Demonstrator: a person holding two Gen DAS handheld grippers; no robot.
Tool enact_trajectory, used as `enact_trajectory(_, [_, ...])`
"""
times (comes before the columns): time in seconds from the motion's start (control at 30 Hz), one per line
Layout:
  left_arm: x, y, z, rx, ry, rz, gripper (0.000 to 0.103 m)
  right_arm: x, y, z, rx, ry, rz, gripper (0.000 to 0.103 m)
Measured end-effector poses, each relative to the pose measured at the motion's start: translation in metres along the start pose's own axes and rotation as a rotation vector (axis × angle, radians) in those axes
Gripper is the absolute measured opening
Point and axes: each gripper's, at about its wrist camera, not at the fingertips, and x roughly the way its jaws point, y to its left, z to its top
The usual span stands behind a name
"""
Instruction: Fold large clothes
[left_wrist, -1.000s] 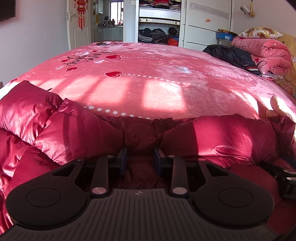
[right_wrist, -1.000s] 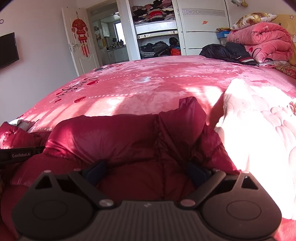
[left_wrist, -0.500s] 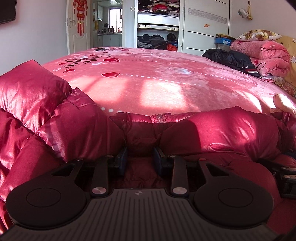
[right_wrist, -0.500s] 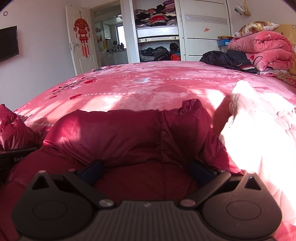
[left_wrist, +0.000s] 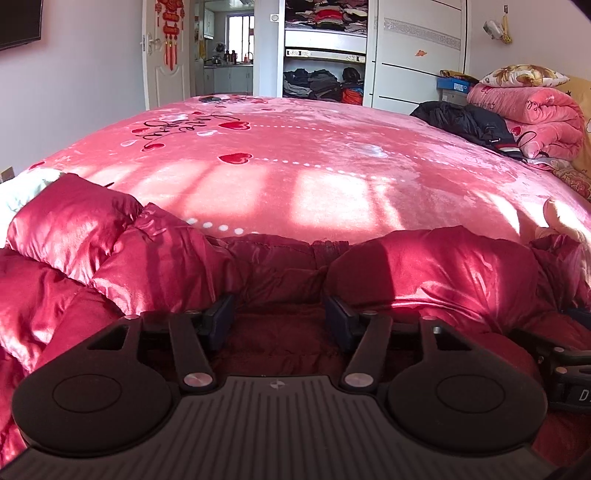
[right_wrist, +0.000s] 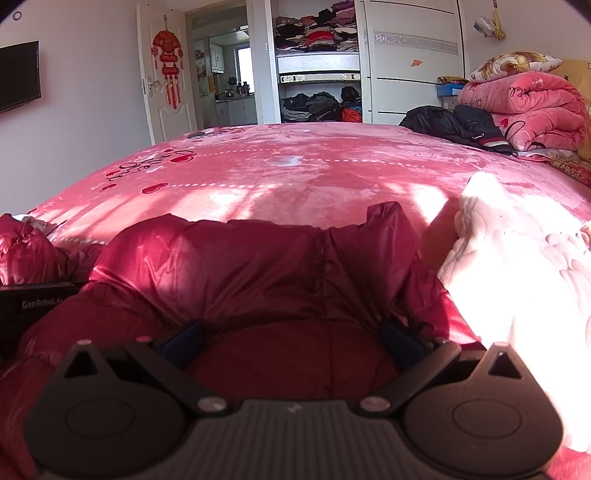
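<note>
A shiny dark red puffer jacket (left_wrist: 443, 266) lies bunched at the near edge of the pink bed blanket (left_wrist: 295, 166). My left gripper (left_wrist: 280, 325) sits low over a crease in the jacket. Its jaws are opening, and loose red fabric lies between the fingers (left_wrist: 221, 321) with neither pad pressing on it. In the right wrist view the same jacket (right_wrist: 221, 266) fills the foreground. My right gripper (right_wrist: 293, 341) stands wide open over it, with a puffed panel resting between the spread fingers (right_wrist: 184, 339) and not pinched.
A pale fleece garment (right_wrist: 517, 277) lies on the bed just right of the jacket. A black coat (left_wrist: 469, 122) and a folded pink quilt (left_wrist: 535, 118) sit at the far right. Beyond the bed stand an open wardrobe (left_wrist: 325, 48) and a white door (left_wrist: 166, 55).
The left jaws have spread apart and let go of the jacket fold they pinched. The puffed part at the left has sunk lower. The right jaws stay wide.
</note>
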Motion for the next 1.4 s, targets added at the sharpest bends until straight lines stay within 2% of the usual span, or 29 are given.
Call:
enact_trajectory(0.13, [-0.029, 0.015, 0.008, 0.01, -0.062, 0.021, 0.083, -0.018, 0.013, 0.006, -0.022, -0.05, 0.026, 0.102])
enact_trajectory(0.27, [-0.045, 0.049, 0.014, 0.021, -0.098, 0.109, 0.085, -0.03, 0.031, 0.012, -0.053, -0.086, 0.1, 0.102])
enact_trajectory(0.4, [-0.044, 0.094, 0.015, -0.019, -0.088, 0.199, 0.086, -0.029, 0.052, 0.014, -0.096, -0.07, 0.184, 0.102])
enact_trajectory(0.47, [-0.04, 0.119, 0.011, -0.064, -0.074, 0.23, 0.086, -0.023, 0.058, 0.01, -0.113, -0.052, 0.195, 0.102])
enact_trajectory(0.57, [-0.032, 0.142, 0.002, -0.106, -0.051, 0.233, 0.086, -0.011, 0.06, 0.004, -0.102, -0.015, 0.198, 0.102])
enact_trajectory(0.6, [-0.03, 0.147, -0.002, -0.111, -0.05, 0.238, 0.09, -0.007, 0.058, 0.004, -0.088, -0.007, 0.203, 0.102])
enact_trajectory(0.8, [-0.018, 0.159, -0.023, -0.154, -0.038, 0.234, 0.101, 0.0, 0.056, -0.002, -0.065, 0.002, 0.215, 0.102])
enact_trajectory(0.9, [-0.014, 0.165, -0.029, -0.197, -0.024, 0.211, 0.103, 0.001, 0.058, -0.006, -0.07, -0.005, 0.214, 0.102])
enact_trajectory(1.1, [-0.008, 0.172, -0.037, -0.243, 0.002, 0.187, 0.103, 0.005, 0.057, -0.012, -0.057, -0.013, 0.229, 0.103])
enact_trajectory(1.4, [0.001, 0.167, -0.028, -0.219, 0.023, 0.202, 0.103, 0.003, 0.057, -0.016, -0.05, -0.037, 0.231, 0.103])
